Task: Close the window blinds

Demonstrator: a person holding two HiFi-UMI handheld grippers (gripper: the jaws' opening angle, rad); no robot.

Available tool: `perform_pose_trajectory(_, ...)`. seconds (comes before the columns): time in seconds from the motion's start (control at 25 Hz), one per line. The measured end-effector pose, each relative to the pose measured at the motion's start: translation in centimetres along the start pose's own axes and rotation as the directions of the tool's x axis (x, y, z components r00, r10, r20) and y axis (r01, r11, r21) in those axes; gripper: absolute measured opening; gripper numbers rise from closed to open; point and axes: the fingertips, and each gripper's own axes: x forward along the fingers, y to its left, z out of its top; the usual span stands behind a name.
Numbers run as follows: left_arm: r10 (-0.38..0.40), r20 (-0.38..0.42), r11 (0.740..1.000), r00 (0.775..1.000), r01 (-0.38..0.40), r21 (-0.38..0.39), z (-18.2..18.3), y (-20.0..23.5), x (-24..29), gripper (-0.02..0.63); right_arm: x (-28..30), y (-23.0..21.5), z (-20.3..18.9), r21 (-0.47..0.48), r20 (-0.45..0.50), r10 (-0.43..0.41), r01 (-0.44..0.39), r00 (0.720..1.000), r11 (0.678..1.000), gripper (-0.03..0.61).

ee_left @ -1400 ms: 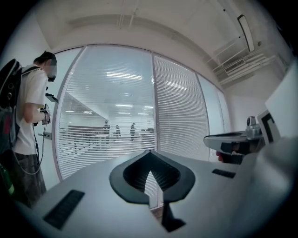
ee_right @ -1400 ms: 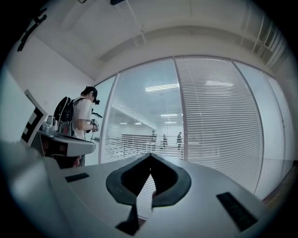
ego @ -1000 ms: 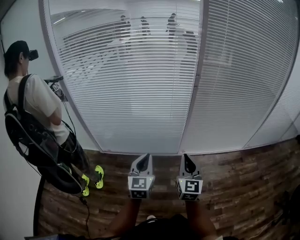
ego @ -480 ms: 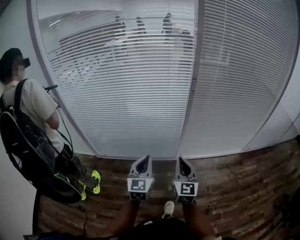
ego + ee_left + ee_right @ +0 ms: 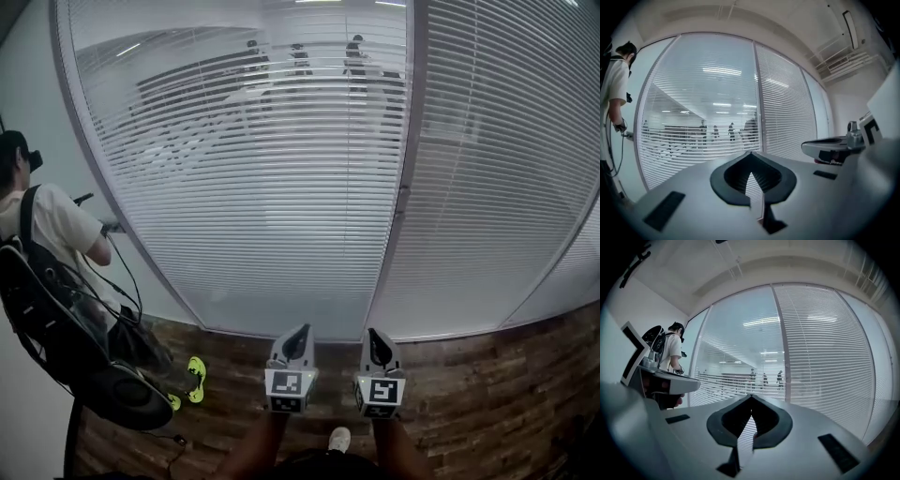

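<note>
Two window blinds fill the wall ahead. The left blind (image 5: 253, 178) has its slats partly open, and figures show through it in the room behind. The right blind (image 5: 506, 169) looks closed and opaque. A grey post (image 5: 401, 244) divides them. Low in the head view, my left gripper (image 5: 298, 336) and right gripper (image 5: 375, 339) point side by side at the base of the window, short of the glass. Both are shut with nothing between the jaws, as the left gripper view (image 5: 751, 154) and the right gripper view (image 5: 751, 397) also show.
A person with a black backpack (image 5: 52, 281) stands at the left against the left blind and holds something to it. Their yellow-green shoes (image 5: 195, 367) rest on the wooden floor (image 5: 487, 394). My own shoe (image 5: 337, 439) shows below the grippers.
Both grippers have moved together toward the window and sit lower in the head view. The person at the left has slid toward the picture's left edge.
</note>
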Motion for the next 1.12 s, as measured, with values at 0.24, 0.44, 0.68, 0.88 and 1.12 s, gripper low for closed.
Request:
perform_pose_trajectory(0.24, 0.004, 0.018, 1.000, 1.000, -0.005, 0.028, -0.6, 0.2, 0.9, -0.003, 0.3, -0.3, -1.1, 0.008, -0.048, -0.014, 0.014, 0.999, 1.000, 0.002)
perform_pose_trajectory(0.44, 0.024, 0.009, 1.000, 1.000, -0.025, 0.019, -0.2, 0.1, 3.1, -0.003, 2.1, -1.7, -1.1, 0.009, -0.064, -0.001, 0.001, 0.998, 1.000, 0.002)
perform_pose_trajectory(0.68, 0.025, 0.002, 0.999, 1.000, -0.025, 0.032, 0.4, -0.9, 5.8, -0.003, 3.5, -3.7, -1.0, 0.010, -0.045, 0.006, -0.006, 0.999, 1.000, 0.002)
perform_pose_trajectory(0.88, 0.042, 0.001, 0.998, 0.999, -0.042, 0.056, 0.2, -1.2, 7.2, -0.003, 4.8, -5.8, -2.1, 0.005, -0.091, -0.037, 0.037, 0.995, 0.999, 0.002)
perform_pose_trajectory(1.12, 0.051, -0.009, 0.998, 0.999, -0.051, 0.042, 0.4, -1.3, 7.8, -0.003, 5.8, -7.1, -2.5, 0.013, -0.114, -0.053, 0.055, 0.992, 0.998, 0.002)
